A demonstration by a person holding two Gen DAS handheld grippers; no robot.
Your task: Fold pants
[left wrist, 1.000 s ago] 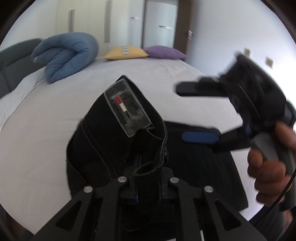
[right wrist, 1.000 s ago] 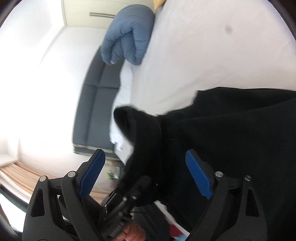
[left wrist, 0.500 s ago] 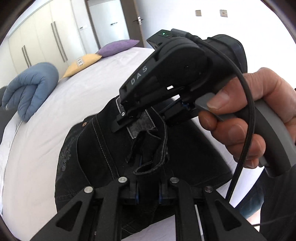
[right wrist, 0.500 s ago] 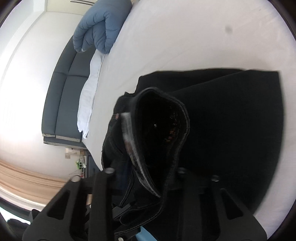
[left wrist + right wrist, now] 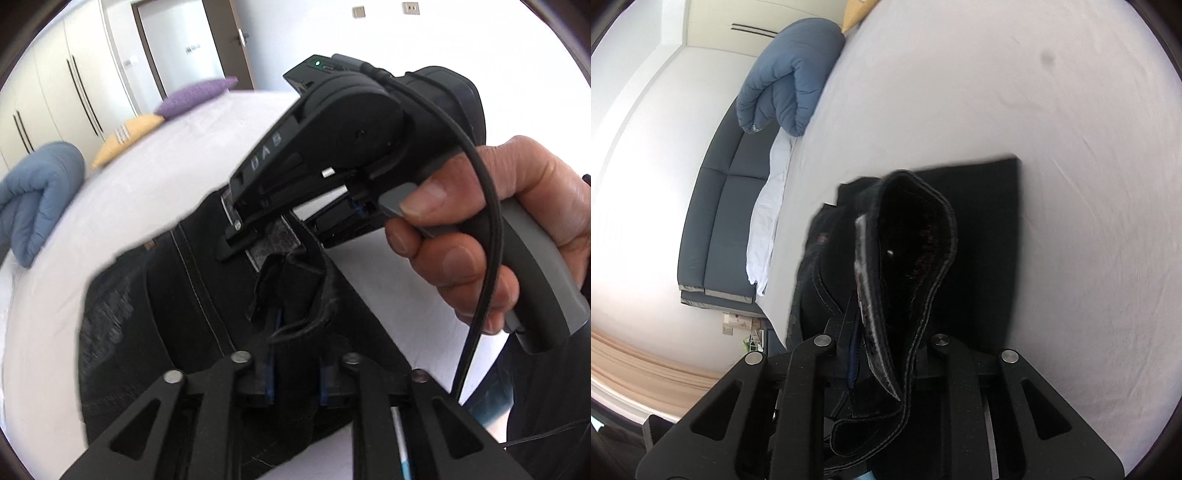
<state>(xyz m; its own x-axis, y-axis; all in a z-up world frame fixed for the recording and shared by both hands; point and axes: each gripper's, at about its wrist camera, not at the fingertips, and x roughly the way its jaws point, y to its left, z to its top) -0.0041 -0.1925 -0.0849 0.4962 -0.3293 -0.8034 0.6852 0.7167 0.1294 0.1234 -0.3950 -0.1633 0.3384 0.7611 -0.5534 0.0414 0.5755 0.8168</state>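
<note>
— Fingers? 
— Left gripper (image 5: 295, 373) opening, right gripper (image 5: 882, 354) closing, black pants (image 5: 192, 295) waistband between both, over the white bed (image 5: 1052, 184). 
— Around? 
— Blue duvet (image 5: 790, 81), cushions (image 5: 195, 96). Only the left view shows the right hand (image 5: 491, 229); the right shows the sofa (image 5: 720, 221).

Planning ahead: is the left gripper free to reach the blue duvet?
Probably not yet. The left gripper is opening its jaws with the pants between them, the right gripper, closing on the same pants, crosses in front, and the blue duvet lies far off.
</note>
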